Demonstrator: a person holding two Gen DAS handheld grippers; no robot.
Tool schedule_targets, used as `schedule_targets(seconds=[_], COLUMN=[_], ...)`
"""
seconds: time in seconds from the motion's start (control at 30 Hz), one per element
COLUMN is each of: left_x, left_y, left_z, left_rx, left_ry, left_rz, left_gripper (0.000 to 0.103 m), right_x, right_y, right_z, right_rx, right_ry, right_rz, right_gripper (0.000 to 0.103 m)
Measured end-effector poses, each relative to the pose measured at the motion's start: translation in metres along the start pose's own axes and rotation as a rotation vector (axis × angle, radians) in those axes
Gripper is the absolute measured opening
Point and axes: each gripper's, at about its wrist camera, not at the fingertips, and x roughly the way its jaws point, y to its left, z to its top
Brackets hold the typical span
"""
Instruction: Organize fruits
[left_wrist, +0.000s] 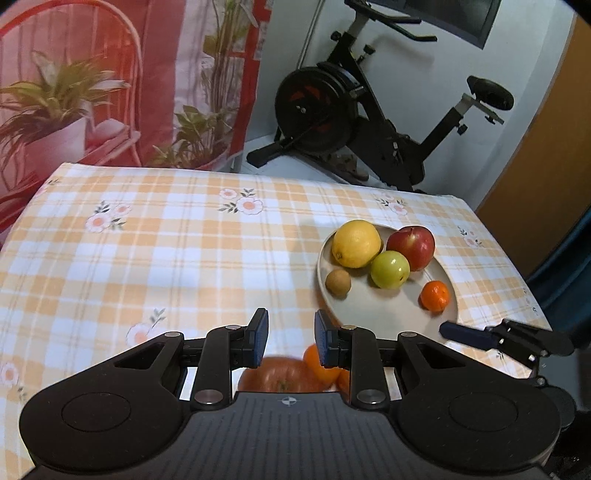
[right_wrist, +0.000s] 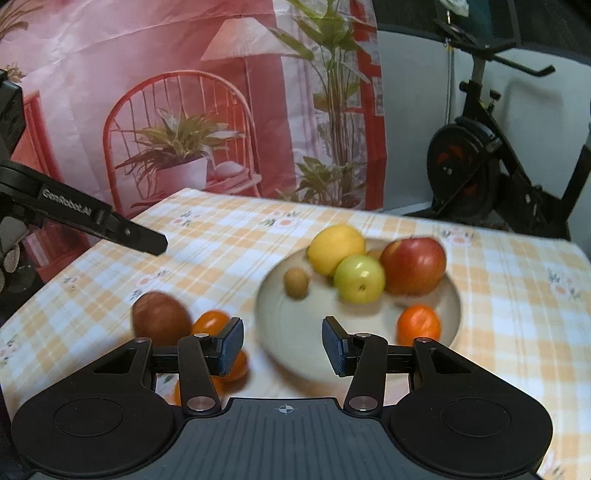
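A beige plate (left_wrist: 436, 306) (right_wrist: 295, 332) on the checked tablecloth holds a lemon (left_wrist: 355, 243) (right_wrist: 334, 249), a red apple (left_wrist: 412, 246) (right_wrist: 413, 270), a green apple (left_wrist: 390, 269) (right_wrist: 359, 278), a kiwi (left_wrist: 338, 282) (right_wrist: 296, 281) and a mandarin (left_wrist: 436, 295) (right_wrist: 418, 325). Left of the plate lie a brown-red fruit (right_wrist: 160, 318) (left_wrist: 280, 374) and small orange fruits (right_wrist: 210, 321) (left_wrist: 321, 363). My left gripper (left_wrist: 291, 339) is open and empty above these loose fruits. My right gripper (right_wrist: 282, 347) is open and empty over the plate's near rim.
The table's checked cloth (left_wrist: 166, 240) stretches far to the left. An exercise bike (left_wrist: 369, 107) stands behind the table, and a printed red backdrop (right_wrist: 184, 110) hangs behind it. The right gripper shows at the left wrist view's right edge (left_wrist: 480, 338).
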Motion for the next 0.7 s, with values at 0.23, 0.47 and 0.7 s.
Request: schedule_targets(seconds=[0.23, 0.47, 0.7], left_x=[-0.018, -0.027, -0.031], left_y=[0.003, 0.005, 0.007], left_z=[-0.023, -0.039, -0.052], left_rx=[-0.011, -0.047, -0.049], left_ry=[-0.027, -0.047, -0.056], left_rz=[0.021, 0.018, 0.047], left_gripper=[0.029, 0.029, 0.029], right_x=[-0.005, -0.003, 0.002], right_y=[0.011, 0.017, 0.024], right_z=[-0.014, -0.023, -0.022], right_rx=[0.021, 0.028, 0.024], right_ry=[0.032, 0.066, 0.085], right_rz=[0.004, 0.010, 0.031], right_gripper=[0.044, 0.044, 0.044])
